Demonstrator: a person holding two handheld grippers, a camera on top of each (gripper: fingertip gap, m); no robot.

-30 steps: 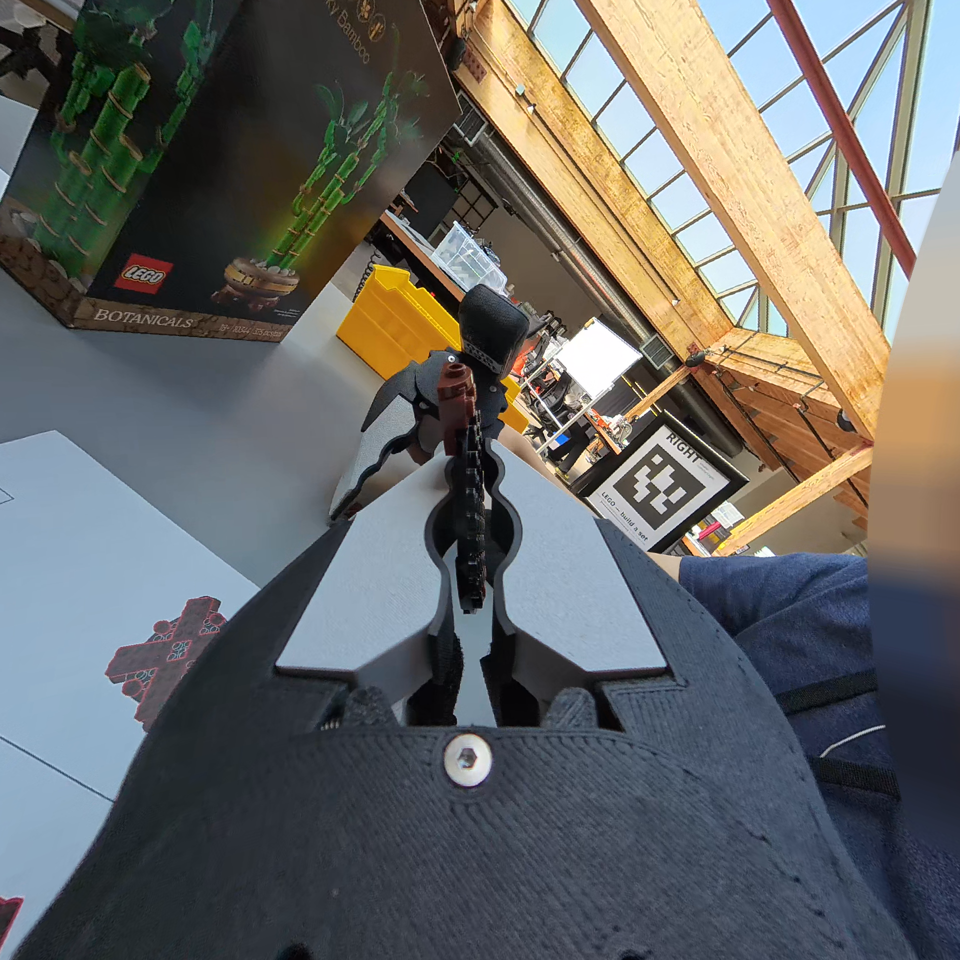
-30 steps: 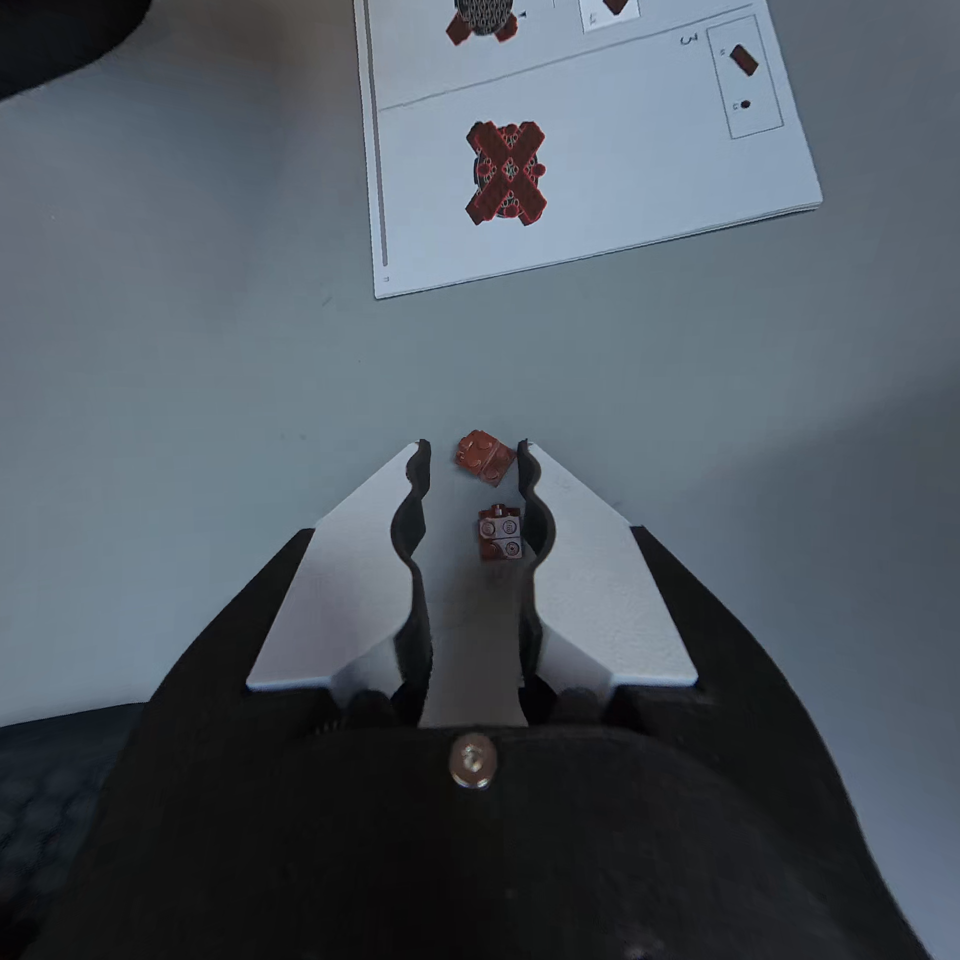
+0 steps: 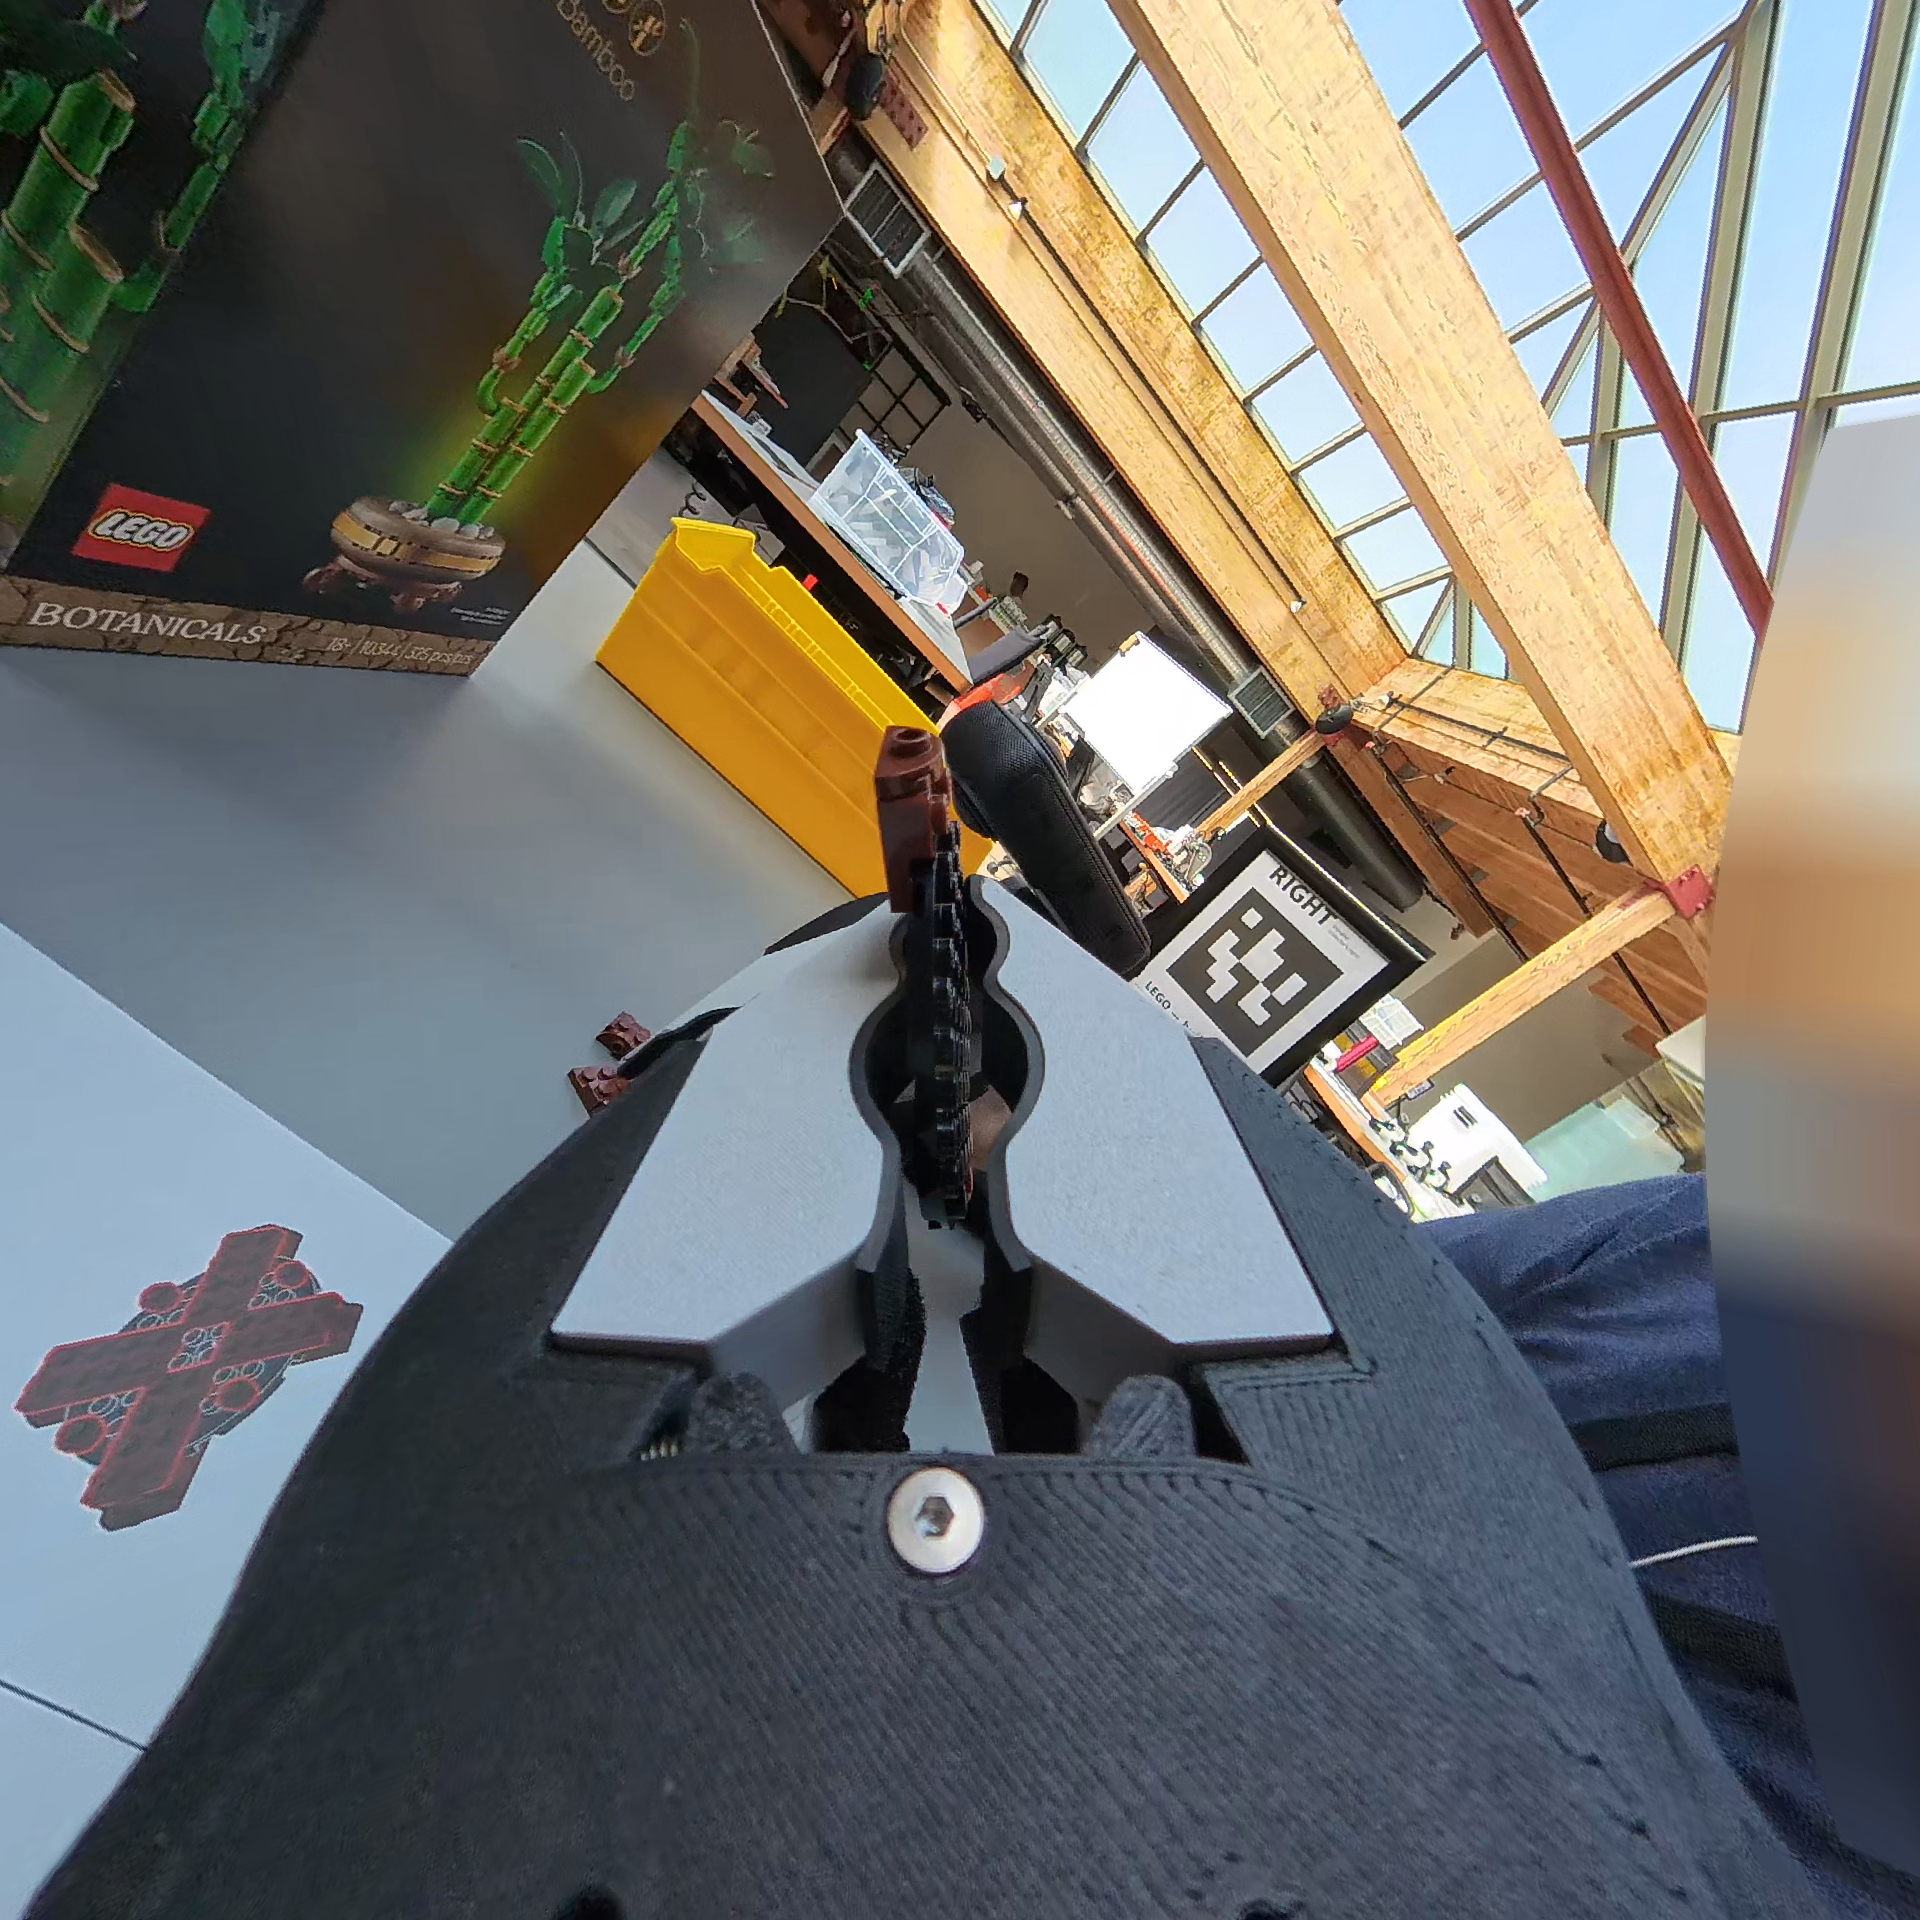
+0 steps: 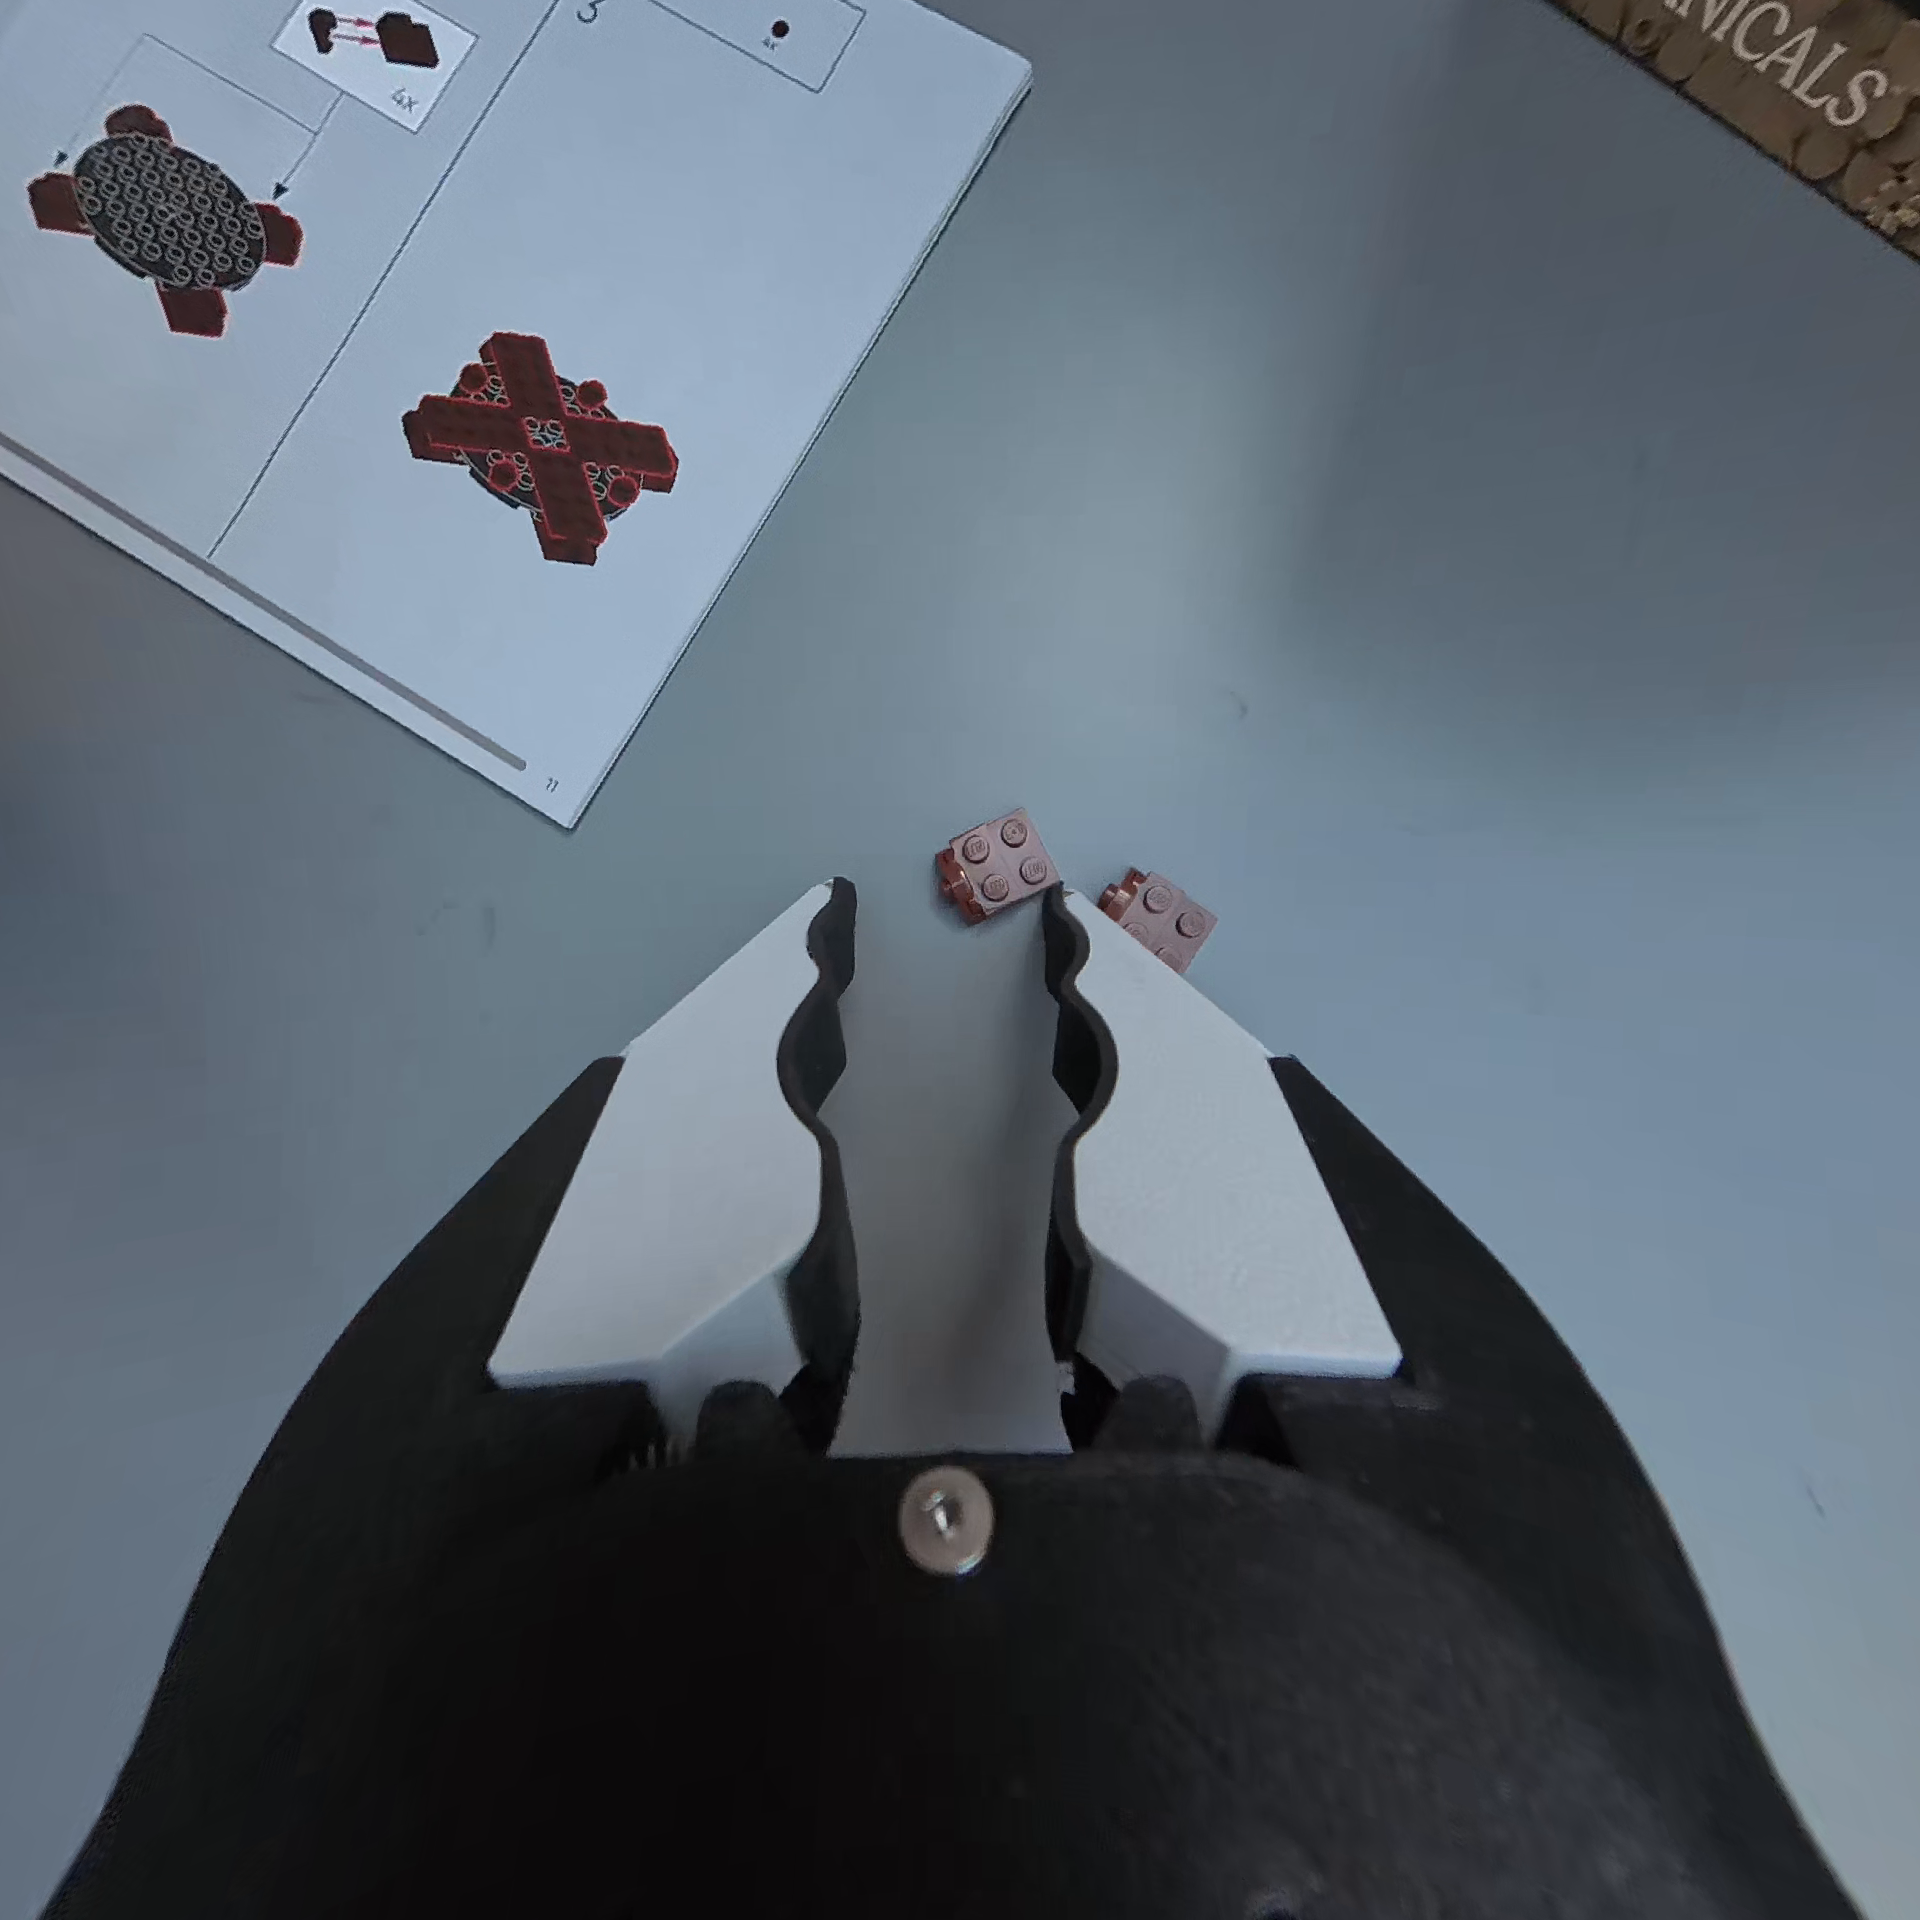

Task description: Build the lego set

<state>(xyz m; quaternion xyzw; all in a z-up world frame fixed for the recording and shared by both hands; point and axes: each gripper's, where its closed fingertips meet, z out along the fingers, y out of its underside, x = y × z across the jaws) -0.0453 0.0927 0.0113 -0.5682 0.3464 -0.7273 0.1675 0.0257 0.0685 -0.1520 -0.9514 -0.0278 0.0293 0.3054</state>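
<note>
Two brown bricks [image 4: 997,865] beside boxed set [image 3: 312,312]

black round plate [image 3: 940,1049] | reddish-brown bricks [image 4: 997,864] | yellow bin [image 3: 769,686] | grey table [image 4: 1351,520]

Both wrist views: shared instruction booklet [image 4: 499,364].

Black round plate [image 3: 940,1049] is edge-on in the left gripper [image 3: 940,914], so its face can't be seen, and its lower part is buried btwn the fingers. The far-right brown brick [image 4: 1162,916] is half covered by the right gripper's finger [image 4: 1174,1143]. Set box [image 4: 1787,94] is cut off at the top-right corner; instruction booklet [image 4: 623,260] runs off the top-left edge. Right side of left wrist view is just blur.
</note>
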